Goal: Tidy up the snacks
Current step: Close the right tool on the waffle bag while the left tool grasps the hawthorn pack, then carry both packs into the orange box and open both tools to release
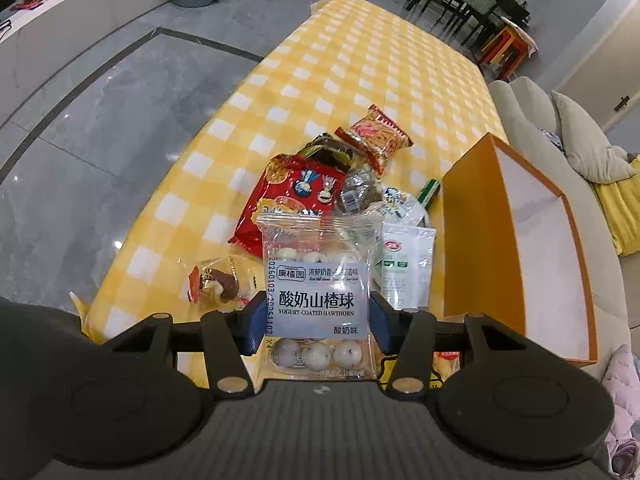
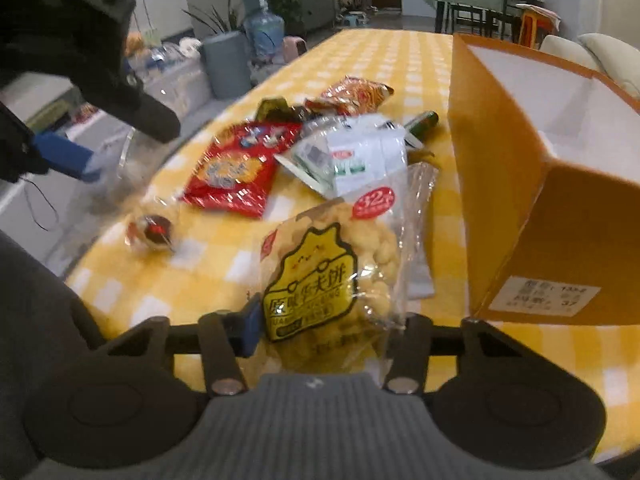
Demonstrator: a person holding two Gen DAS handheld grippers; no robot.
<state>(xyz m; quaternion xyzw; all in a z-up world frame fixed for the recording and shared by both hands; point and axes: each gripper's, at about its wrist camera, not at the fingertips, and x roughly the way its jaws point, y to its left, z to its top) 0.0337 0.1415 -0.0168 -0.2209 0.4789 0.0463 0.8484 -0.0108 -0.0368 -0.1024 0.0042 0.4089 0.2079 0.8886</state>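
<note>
My left gripper [image 1: 316, 320] is shut on a clear bag of yogurt-coated hawthorn balls [image 1: 316, 280], held upright above the near end of the yellow checked table [image 1: 360, 64]. In the right wrist view, one of its blue fingers [image 2: 64, 158] shows at upper left. My right gripper [image 2: 324, 332] is shut on a yellow waffle snack bag [image 2: 320, 280]; its left blue pad presses the bag's side, and the right pad is hidden behind the plastic. An open orange box [image 1: 472, 240] [image 2: 500, 184] with a white inside stands to the right of both grippers.
Loose snacks lie ahead: a red bag [image 1: 288, 204] [image 2: 236, 168], an orange-red packet [image 1: 376, 136] [image 2: 352, 94], white-green packets [image 1: 406, 264] [image 2: 352, 156] and a small chocolate-topped sweet [image 1: 216, 284] [image 2: 152, 232]. The table's left edge drops to grey floor. A beige sofa [image 1: 532, 120] lies right.
</note>
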